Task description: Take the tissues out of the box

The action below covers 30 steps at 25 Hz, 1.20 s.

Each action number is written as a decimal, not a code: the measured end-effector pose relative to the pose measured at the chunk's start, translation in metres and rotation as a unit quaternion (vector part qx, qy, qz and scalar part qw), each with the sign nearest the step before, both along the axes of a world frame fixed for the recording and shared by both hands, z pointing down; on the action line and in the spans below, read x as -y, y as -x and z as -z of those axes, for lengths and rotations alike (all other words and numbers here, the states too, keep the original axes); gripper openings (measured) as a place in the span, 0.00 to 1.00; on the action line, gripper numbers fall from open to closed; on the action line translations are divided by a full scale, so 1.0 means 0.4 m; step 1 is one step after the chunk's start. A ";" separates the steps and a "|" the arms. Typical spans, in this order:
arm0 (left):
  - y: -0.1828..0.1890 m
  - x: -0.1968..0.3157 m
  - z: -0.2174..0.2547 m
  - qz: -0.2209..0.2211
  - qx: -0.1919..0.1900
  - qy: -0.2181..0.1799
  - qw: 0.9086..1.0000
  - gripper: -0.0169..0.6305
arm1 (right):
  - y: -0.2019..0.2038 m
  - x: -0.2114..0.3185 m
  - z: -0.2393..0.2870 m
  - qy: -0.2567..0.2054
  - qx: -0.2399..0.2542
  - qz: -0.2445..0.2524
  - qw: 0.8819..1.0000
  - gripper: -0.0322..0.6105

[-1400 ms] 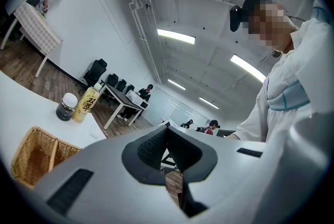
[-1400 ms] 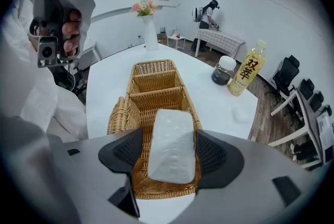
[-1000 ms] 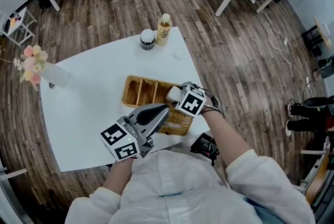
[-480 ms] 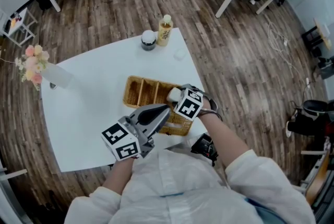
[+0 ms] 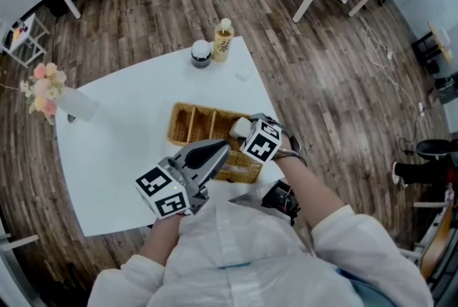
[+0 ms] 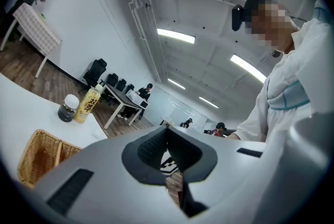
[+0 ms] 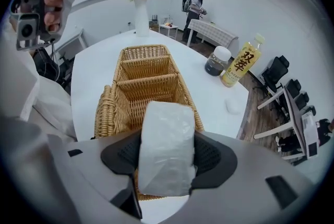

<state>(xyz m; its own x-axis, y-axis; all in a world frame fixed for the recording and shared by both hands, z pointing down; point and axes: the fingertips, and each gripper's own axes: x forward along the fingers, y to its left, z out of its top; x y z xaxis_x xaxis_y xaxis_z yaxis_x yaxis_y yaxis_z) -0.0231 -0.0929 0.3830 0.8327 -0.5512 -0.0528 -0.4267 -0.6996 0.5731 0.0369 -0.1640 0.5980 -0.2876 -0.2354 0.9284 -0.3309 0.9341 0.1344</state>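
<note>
A woven basket (image 5: 192,124) with several compartments stands on the white table (image 5: 122,134). My right gripper (image 5: 240,132) points steeply down over the basket's right end. Its jaws have just been closing, and they are now shut on a white plastic-wrapped tissue pack (image 7: 166,144), which fills the gap between the pads. The pack (image 5: 239,127) sits just above the basket (image 7: 142,70). My left gripper (image 5: 222,149) is held level at the basket's near side, shut and with nothing in it. The left gripper view shows its tips (image 6: 167,128) meeting.
At the table's far edge stand a yellow drink bottle (image 5: 224,39) and a dark jar with a white lid (image 5: 201,54), with a small white object (image 5: 244,73) near them. A vase of flowers (image 5: 44,89) is at the left corner. A black device (image 5: 281,200) hangs by the near edge.
The right gripper has tilted slightly over the basket's right end with the tissue pack between its jaws. The left gripper has stayed put.
</note>
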 end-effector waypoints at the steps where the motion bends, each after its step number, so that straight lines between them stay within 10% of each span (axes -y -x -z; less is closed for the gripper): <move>1: -0.001 0.000 0.000 -0.001 0.000 0.000 1.000 0.03 | -0.004 -0.002 0.012 -0.001 0.011 -0.010 1.000 0.48; 7: -0.003 0.002 0.013 -0.005 -0.003 -0.006 1.000 0.03 | -0.015 0.002 0.139 0.005 0.156 -0.115 0.981 0.48; 17: -0.024 0.003 0.029 -0.027 -0.001 -0.015 1.000 0.03 | -0.007 0.022 0.348 0.020 0.380 -0.217 0.899 0.48; 25: -0.025 0.010 0.033 -0.037 -0.001 -0.016 0.999 0.03 | -0.021 0.013 0.409 0.038 0.460 -0.253 0.850 0.48; 30: -0.019 0.011 0.039 -0.038 0.000 -0.017 0.999 0.03 | -0.024 -0.001 0.442 0.077 0.534 -0.285 0.792 0.48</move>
